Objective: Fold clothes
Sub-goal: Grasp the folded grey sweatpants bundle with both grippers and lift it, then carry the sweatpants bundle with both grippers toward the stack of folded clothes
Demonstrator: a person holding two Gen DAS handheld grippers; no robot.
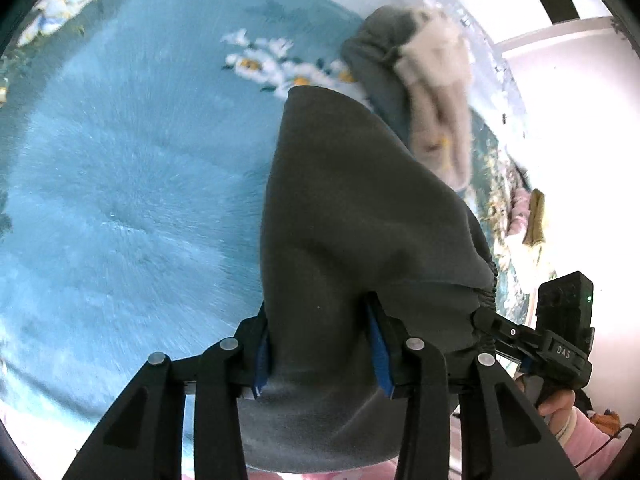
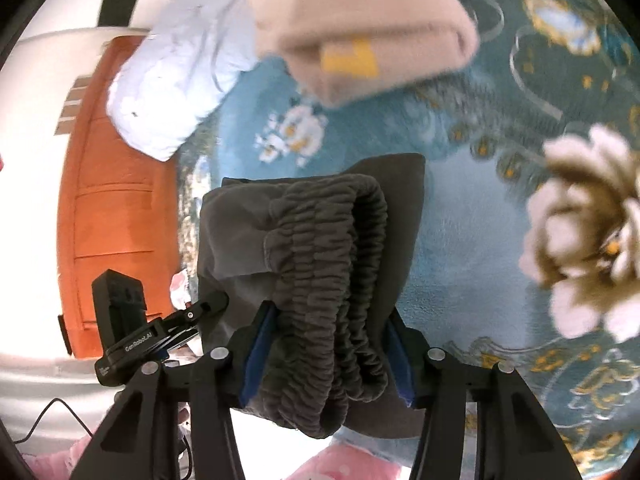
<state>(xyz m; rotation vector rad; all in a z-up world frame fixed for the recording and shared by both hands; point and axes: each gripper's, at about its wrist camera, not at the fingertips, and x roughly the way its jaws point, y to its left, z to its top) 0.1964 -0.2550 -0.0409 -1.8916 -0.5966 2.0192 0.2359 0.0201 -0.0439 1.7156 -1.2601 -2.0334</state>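
Left gripper: your left gripper (image 1: 322, 350) is sitting at the bottom centre of the left wrist view, clenching a fold of the dark grey trousers (image 1: 344, 216) between its blue-padded fingers.
Right gripper: your right gripper (image 2: 326, 354) is sitting at the bottom centre of the right wrist view, clenching the gathered elastic waistband (image 2: 332, 264) of the same trousers between its blue pads.
Trousers: the cloth is rising from your left gripper toward the centre of the frame, and it is lifted above the bedspread.
Other gripper in view: the right gripper is showing at the lower right of the left wrist view, touching the waistband edge, with a hand (image 1: 558, 402) and a pink sleeve (image 1: 592, 436) behind it.
Bedspread: a teal bedspread (image 1: 132, 184) with white flowers is filling the left half of the left wrist view; it is blurring with motion.
Other clothes: a beige garment (image 2: 360, 24) with a yellow label is lying at the top centre of the right wrist view, and a pale blue garment (image 2: 168, 84) is lying at its upper left.
Furniture: an orange cabinet (image 2: 120, 200) is standing along the left side of the right wrist view.
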